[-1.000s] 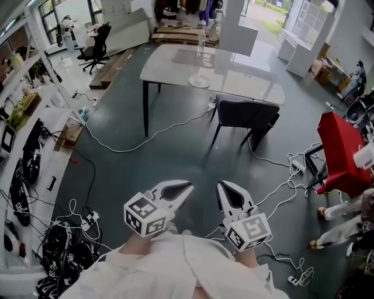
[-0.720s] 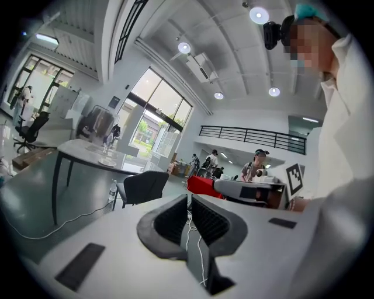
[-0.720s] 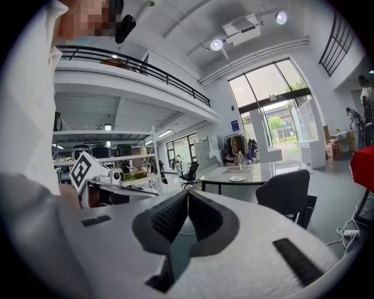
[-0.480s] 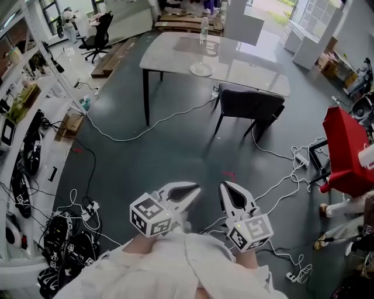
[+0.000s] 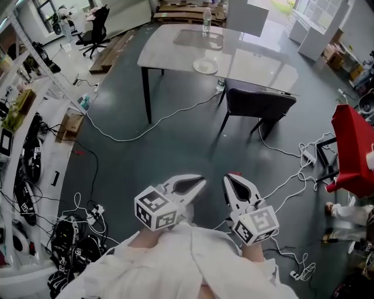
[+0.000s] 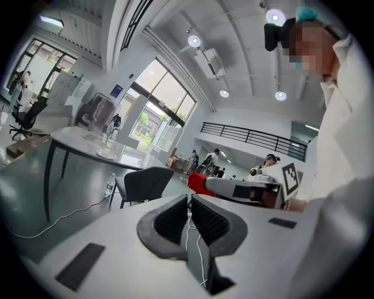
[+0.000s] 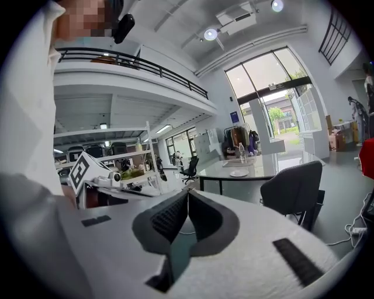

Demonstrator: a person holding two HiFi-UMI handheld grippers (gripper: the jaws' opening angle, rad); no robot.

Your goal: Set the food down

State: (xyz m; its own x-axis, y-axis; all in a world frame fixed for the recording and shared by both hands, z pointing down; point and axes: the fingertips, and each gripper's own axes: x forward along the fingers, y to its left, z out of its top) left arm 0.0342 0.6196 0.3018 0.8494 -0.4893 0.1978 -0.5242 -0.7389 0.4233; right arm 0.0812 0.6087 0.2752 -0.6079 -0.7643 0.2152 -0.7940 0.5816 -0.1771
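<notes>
Two grippers hung low and near, just in front of the person's white shirt [image 5: 187, 266], over the dark floor [image 5: 169, 155] and well apart from the table [image 5: 260, 61]. The left gripper [image 5: 197, 183] [image 6: 188, 198] had its jaws drawn together to a thin slit, gripping nothing. The right gripper [image 5: 230, 178] [image 7: 187, 193] had its jaws meeting at the tips, likewise empty. On the far, pale table lay a white plate [image 5: 205, 66] toward the near edge, and a bottle [image 5: 207, 16] stood toward the far edge. Whether the plate bore food could not be told. A dark chair [image 5: 260, 103] stood against the table's near side, with a small bottle [image 5: 220, 86] on the floor just left of it. White cables [image 5: 125, 140] trailed across the floor, and a red object [image 5: 350, 143] stood at the right.
</notes>
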